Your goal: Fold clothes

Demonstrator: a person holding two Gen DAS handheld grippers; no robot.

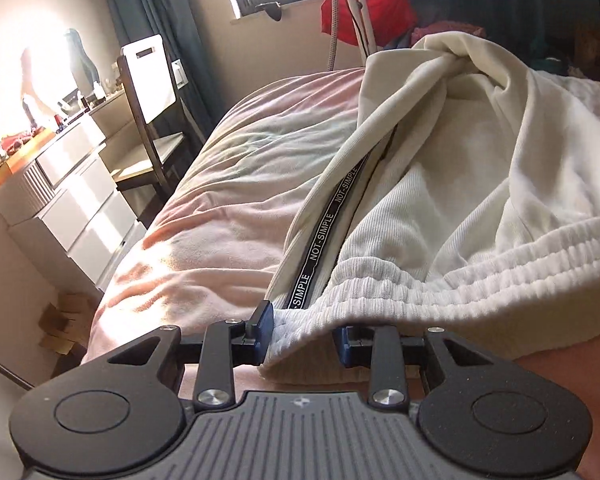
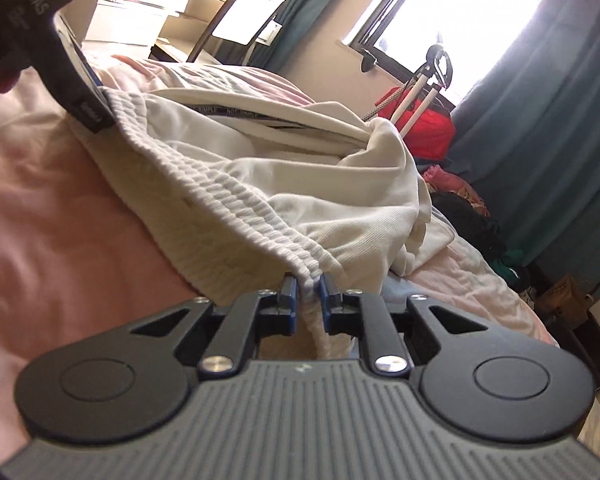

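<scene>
Bedding first: pink bed cover (image 1: 228, 200) carries the load, creased, sunlit at the near edge. On it lies one white garment (image 1: 480, 184), apparently trousers, with a ribbed elastic waistband (image 2: 236, 200) and a black lettered side tape (image 1: 324, 232). Garment is bunched, not flat: fabric heaps toward the far end and one panel is turned back over the tape. No finished fold visible. Waistband is held at two points, lifted slightly off the cover between them. Right tool (image 2: 309, 296): jaws nearly together, pinching the gathered waistband. Left tool (image 1: 304, 340): jaws spread wider, waistband edge lying between them; firm contact cannot be confirmed. Judgement: folding remains incomplete; garment needs spreading, then folding. Further clothes pile (image 2: 460, 188) sits beyond, unfolded.
</scene>
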